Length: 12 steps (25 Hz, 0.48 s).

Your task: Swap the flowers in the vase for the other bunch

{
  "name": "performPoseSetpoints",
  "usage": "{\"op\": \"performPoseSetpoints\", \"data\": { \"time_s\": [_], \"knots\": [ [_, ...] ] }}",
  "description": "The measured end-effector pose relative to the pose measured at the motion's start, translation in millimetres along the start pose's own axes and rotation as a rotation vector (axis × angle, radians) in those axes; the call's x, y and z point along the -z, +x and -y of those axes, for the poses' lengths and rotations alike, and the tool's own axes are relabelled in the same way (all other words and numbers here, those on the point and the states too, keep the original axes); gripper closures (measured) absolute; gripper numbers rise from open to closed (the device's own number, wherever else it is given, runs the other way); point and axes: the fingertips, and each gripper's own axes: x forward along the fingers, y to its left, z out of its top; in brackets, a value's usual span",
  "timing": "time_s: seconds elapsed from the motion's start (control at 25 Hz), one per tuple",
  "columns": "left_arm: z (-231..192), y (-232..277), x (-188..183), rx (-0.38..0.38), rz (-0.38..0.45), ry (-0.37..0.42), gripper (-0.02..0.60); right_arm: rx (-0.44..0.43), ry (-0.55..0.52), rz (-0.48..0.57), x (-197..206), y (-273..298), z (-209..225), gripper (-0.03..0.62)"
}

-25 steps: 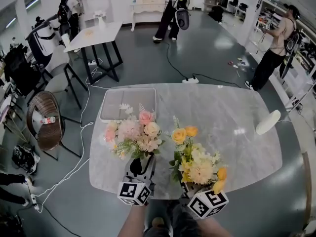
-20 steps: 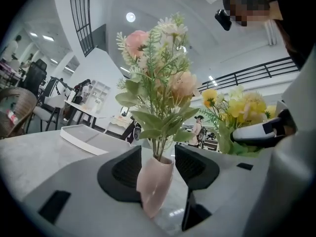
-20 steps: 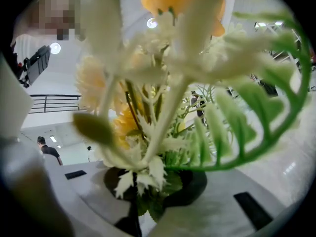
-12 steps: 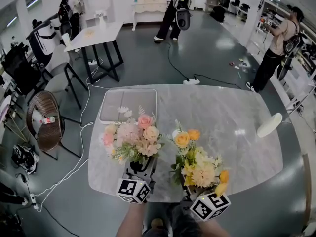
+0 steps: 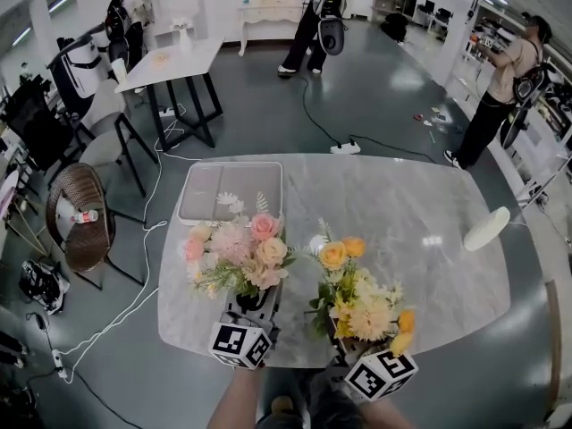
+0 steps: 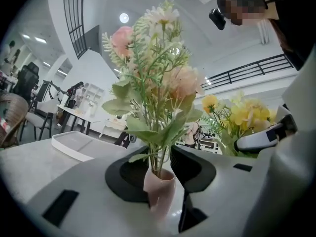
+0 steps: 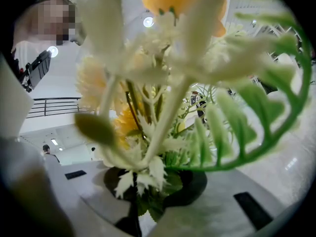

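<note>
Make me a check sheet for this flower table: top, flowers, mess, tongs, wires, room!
Surface: marble table, pale and shiny.
Job's things: pink bunch in the pink vase; yellow bunch beside it, held by its stems.
Clutter: tray; white oval thing at the edge.
Grippers: left tongs have just been closing round the vase, seemingly touching it; right tongs shut on the yellow bunch.
Cables: white cable, black cable and power strip on the floor.
Surroundings: people, wicker chair, white table.
</note>
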Motion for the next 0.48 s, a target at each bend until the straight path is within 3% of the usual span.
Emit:
{"op": "performPoseSetpoints", "data": {
  "time_s": [0.16,0.48],
  "knots": [
    [-7.1,-1.9,-5.0,-0.006,0.007,-0.009,0.472,0.021,0.033,-0.001,6.9,1.3,2.6,0.503],
    [-2.1,-0.9,-21.3,-0.005,0.011,0.017,0.488,0.018,0.031,0.028,-7.5,-1.3,-2.0,0.503]
  ]
}}
